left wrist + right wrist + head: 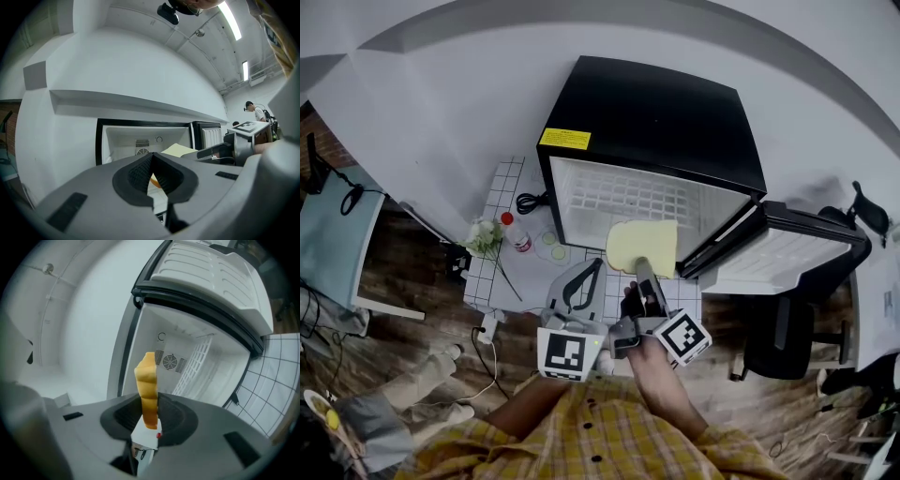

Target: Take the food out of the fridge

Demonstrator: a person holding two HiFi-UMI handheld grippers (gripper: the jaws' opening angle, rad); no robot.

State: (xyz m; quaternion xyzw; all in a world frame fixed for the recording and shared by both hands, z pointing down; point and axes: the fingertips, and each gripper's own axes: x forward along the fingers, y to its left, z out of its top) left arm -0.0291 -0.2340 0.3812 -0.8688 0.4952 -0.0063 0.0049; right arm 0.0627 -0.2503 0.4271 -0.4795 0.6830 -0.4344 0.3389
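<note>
1. Head view: The black fridge [656, 122] sits at 12 o'clock in the frame. Its door [778, 253] is swung open at 4 o'clock of the body, and a wire shelf [628, 197] shows in the white inside. The yellow slice [643, 244], flat and pale, is at 6 o'clock of the opening, right at the fridge's front edge; this view does not show whether it is fully outside. The right gripper [643, 274] clamps the slice's near edge from 6 o'clock. The left gripper [598, 264] is just beside it at 9 o'clock, its fingers meeting at the tips. A white tiled surface [502, 187] shows at 8 o'clock of the fridge, with a red-capped bottle [516, 234] standing on it.

2. Left gripper view: The left gripper [153, 157] has its jaws closed tip to tip with nothing between them. The fridge [122, 140] stands open at 12 o'clock beyond the tips. The yellow slice [178, 150] lies at 2 o'clock of them, and the right gripper [199, 155] reaches in from 3 o'clock.

3. Right gripper view: The right gripper [150, 414] has its jaws closed partway, with the pads pressing both faces of the yellow slice [146, 380]. The slice is seen edge-on and rises toward 12 o'clock. A round fan grille [168, 360] on the fridge's back wall sits at 2 o'clock of the slice. The door [215, 282] fills the frame at 1 o'clock, and the tiled surface [276, 376] is at 3 o'clock.
</note>
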